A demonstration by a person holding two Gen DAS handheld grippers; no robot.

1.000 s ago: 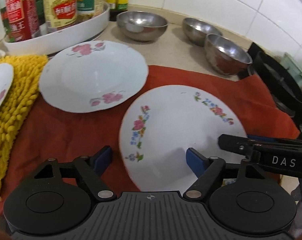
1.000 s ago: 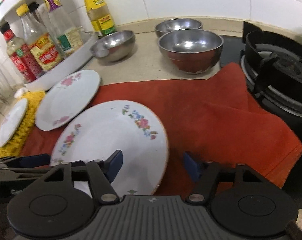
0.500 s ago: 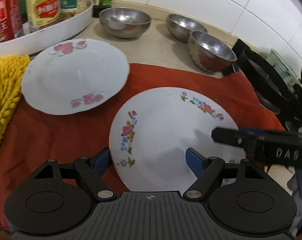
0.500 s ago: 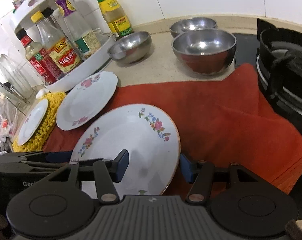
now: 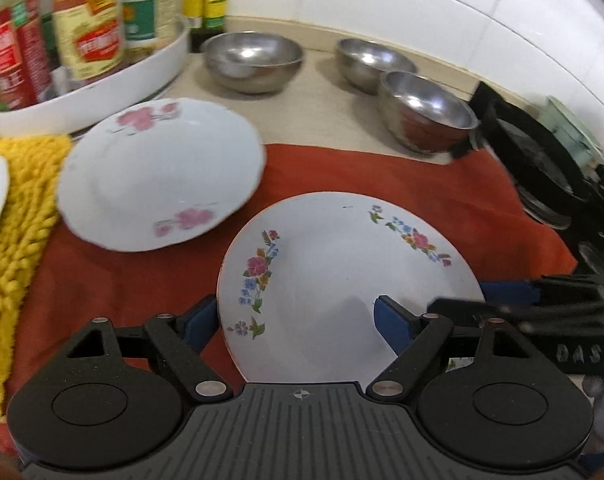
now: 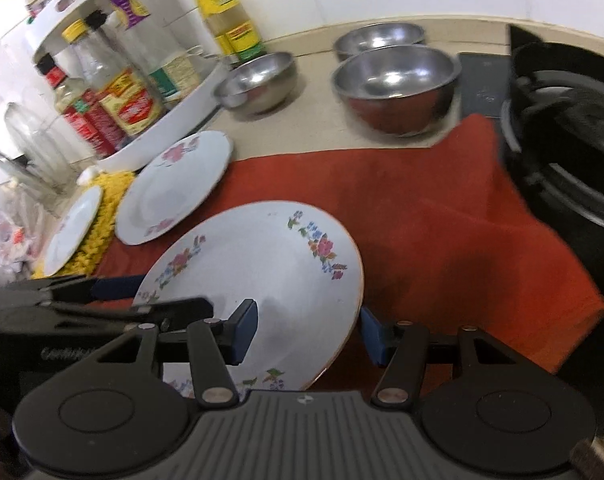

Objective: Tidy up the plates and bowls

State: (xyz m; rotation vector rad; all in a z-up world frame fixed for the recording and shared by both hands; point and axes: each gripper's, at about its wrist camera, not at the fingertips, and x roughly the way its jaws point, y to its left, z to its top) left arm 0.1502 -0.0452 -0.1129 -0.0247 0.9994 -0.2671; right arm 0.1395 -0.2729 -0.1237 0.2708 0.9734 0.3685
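Both my tongs sit at the near edge of the large round white plate with sprays of pink and blue flowers (image 5: 342, 276), which lies on the rust-red cloth (image 5: 382, 172) spread over the counter. My left gripper (image 5: 294, 322) is spread wide, its blue-padded fingers (image 5: 388, 322) straddling the plate's left rim: one over the white face, the other over the cloth. My right gripper (image 6: 304, 330) is likewise open, one pad above the plate and the other just off its right, brown-lined edge. Neither pair pinches anything.

The plate looks glossy with a shallow well and three or four flower clusters around its border. Behind it to the left lies a second white plate with wavy rim and pink blossoms (image 5: 162, 172), half on the cloth, touching the yellow shaggy mat (image 5: 18, 220). A third, smaller white plate (image 6: 74, 230) rests on that mat.

Three steel bowls stand on the beige counter beyond: one shallow bowl (image 5: 254, 60) by the white bottle carousel (image 5: 114, 88), and two (image 6: 396, 84) close together near the black gas stove (image 6: 570, 140).
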